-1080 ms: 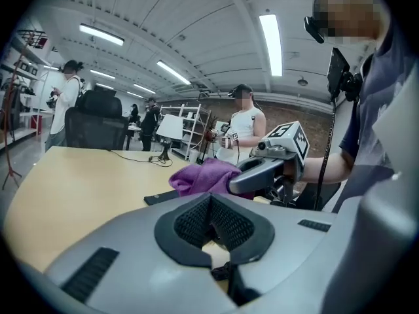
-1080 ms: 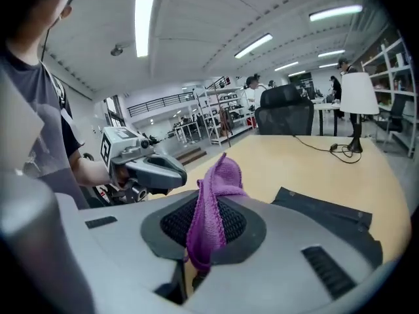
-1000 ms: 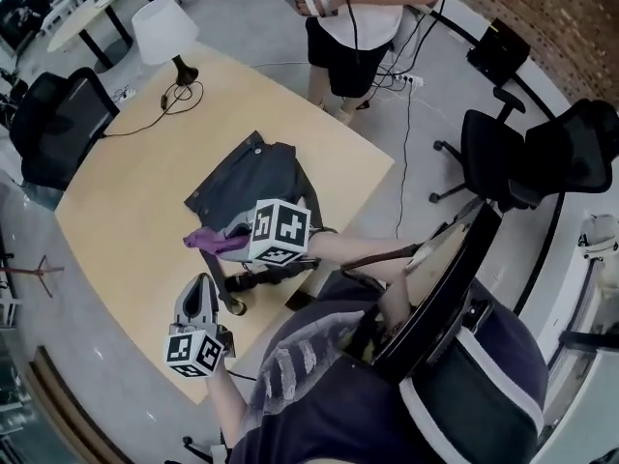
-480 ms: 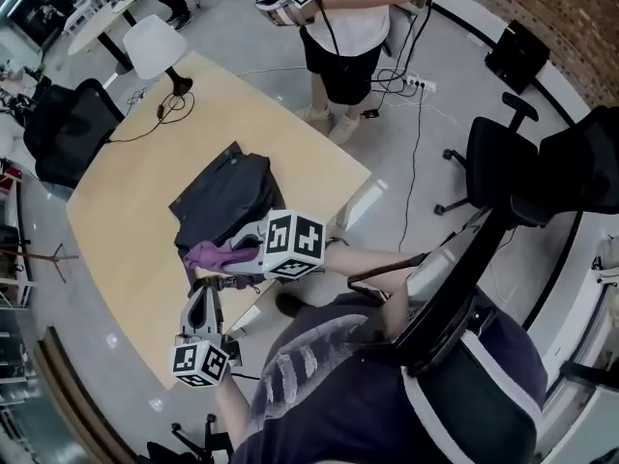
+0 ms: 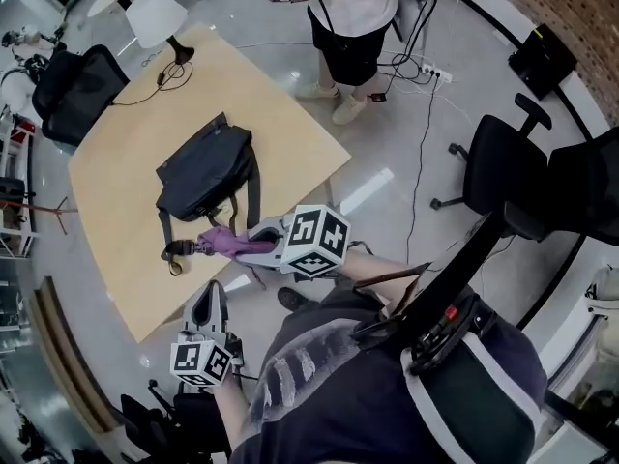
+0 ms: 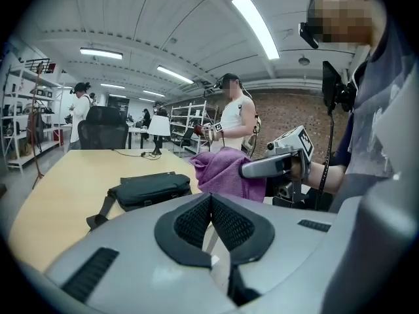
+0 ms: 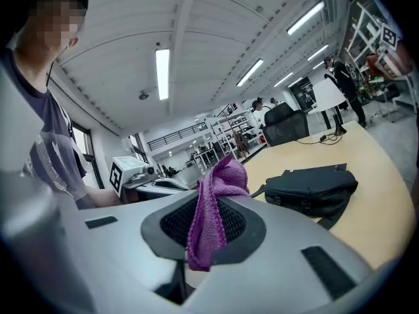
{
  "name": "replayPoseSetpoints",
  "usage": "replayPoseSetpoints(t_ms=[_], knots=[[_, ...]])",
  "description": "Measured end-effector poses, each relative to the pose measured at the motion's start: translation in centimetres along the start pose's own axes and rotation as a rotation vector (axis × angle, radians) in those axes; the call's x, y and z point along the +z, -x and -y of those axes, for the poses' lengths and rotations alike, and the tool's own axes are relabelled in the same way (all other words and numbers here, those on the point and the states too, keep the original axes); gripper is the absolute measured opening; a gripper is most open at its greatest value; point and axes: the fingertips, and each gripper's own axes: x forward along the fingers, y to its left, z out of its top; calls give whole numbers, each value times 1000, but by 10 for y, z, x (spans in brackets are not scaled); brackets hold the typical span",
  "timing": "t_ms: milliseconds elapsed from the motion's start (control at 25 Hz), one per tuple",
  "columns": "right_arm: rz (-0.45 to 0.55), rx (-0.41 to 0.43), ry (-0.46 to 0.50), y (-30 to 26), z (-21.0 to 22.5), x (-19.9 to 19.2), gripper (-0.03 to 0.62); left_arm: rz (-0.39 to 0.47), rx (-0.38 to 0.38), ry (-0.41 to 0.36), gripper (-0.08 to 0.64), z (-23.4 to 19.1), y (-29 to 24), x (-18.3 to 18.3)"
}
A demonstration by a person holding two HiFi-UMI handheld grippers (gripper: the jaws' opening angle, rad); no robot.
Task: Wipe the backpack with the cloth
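Held the left tongs pressed together on nothing, nearest the body and off the near edge of the counter. Pinched the cloth in the right tongs, with a wad bunched above the jaws and a tail hanging below them. Held it just over that near edge, close to the buckle at the end of the strap, and apart from the backpack as far as could be told.

Judged the cloth soft, light and limp. Reckoned it safe in a firm pinch through its middle, yet apt to trail a loose end, so better pressed down as a wad than dragged.

Saw the backpack lying flat near the middle of the counter, dark, with the strap running down its side toward the near edge. Judged it soft-sided and slack, likely to slide or rumple on the smooth top under a wipe. Could not tell whether anything filled it, so made no guess at its weight. Reckoned the empty left tongs best set on a firmer part, such as the top seam or the root of the strap, to pin it while wiping.

Noted farther off a lamp with its cord at the far corner, a chair beside the counter, and a standing person beyond the far side.
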Motion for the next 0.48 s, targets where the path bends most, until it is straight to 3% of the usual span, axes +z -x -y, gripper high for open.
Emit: replayPoseSetpoints(t_ms=[240,480], knots=[[38,30,23,15,-50,-6,29,18,-6,-34,8,27,28,-2],[84,6,-38,20,-107,-31,29,57,-46,-53,9,58,81,-13]])
